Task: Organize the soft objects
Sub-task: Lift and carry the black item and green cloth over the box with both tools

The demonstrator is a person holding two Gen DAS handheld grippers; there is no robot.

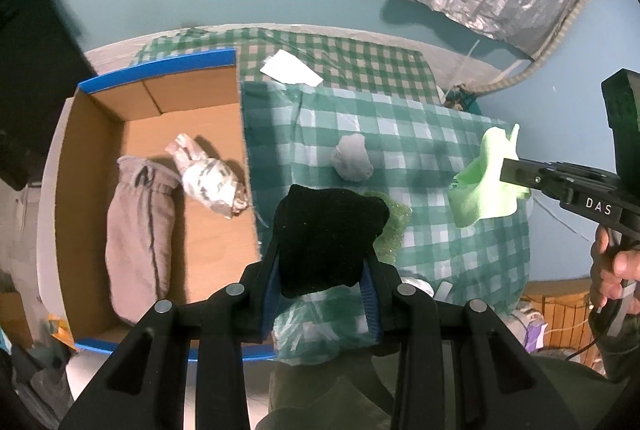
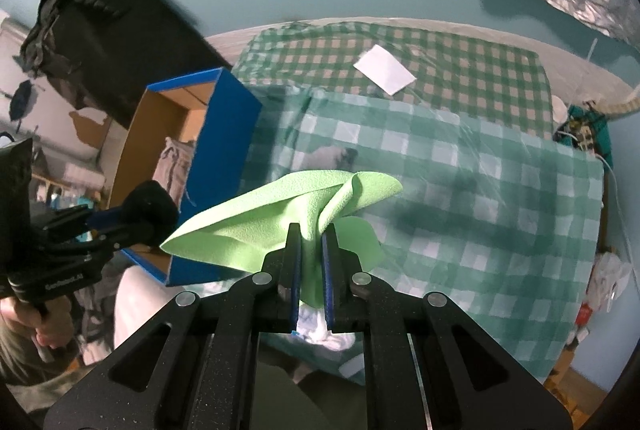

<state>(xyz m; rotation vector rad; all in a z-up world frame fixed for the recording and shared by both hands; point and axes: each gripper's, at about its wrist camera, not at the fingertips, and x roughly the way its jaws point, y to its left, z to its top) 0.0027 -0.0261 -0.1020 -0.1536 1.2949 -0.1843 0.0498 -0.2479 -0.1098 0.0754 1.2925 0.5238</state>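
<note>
Partway done: two rolled garments in the box (image 1: 160,134), left tongs (image 1: 326,230) clenched on black cloth (image 1: 328,234), right tongs (image 2: 311,242) gripping green cloth (image 2: 280,214), grey bundle (image 1: 352,158) on desk at twelve o'clock.

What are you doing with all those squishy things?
Soft things are being sorted into a cardboard box. The left gripper holds a black cloth bundle, and the right gripper pinches a light green cloth. A grey pouch and a camouflage roll already lie in the box. A small grey bundle waits on the checked tablecloth.
</note>
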